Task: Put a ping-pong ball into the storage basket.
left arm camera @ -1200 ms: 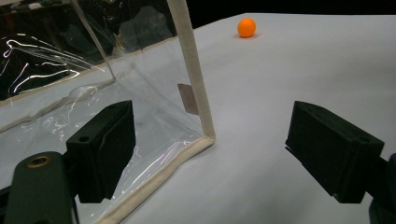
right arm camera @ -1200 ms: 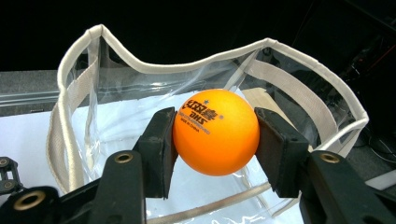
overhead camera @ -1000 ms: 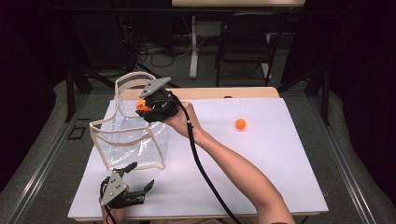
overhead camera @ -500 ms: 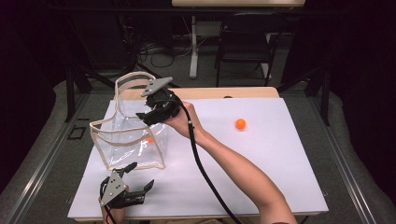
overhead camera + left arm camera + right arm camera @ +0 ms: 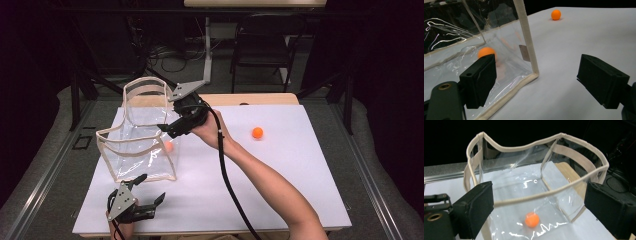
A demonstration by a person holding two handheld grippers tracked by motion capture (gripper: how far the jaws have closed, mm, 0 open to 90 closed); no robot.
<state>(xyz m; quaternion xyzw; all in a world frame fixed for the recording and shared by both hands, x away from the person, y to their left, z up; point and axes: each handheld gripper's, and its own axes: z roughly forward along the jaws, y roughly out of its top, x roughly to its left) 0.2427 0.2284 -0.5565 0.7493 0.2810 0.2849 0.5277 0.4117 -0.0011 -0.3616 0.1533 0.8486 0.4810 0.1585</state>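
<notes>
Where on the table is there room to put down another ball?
The widest bare patch is the white table right of the arm, below the loose orange ball. A smaller strip lies between the clear bag and the arm. The left side is crowded by the bag and, near the front edge, the left tongs.

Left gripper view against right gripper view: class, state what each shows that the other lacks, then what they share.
Left gripper view: a second orange ball lying loose on the white table, outside the bag, and the bag's bottom corner seam. Right gripper view: the bag's open cream rim seen from above, with the wooden board behind. Both: the clear bag with one orange ball inside, framed by open black jaws with nothing between them.
</notes>
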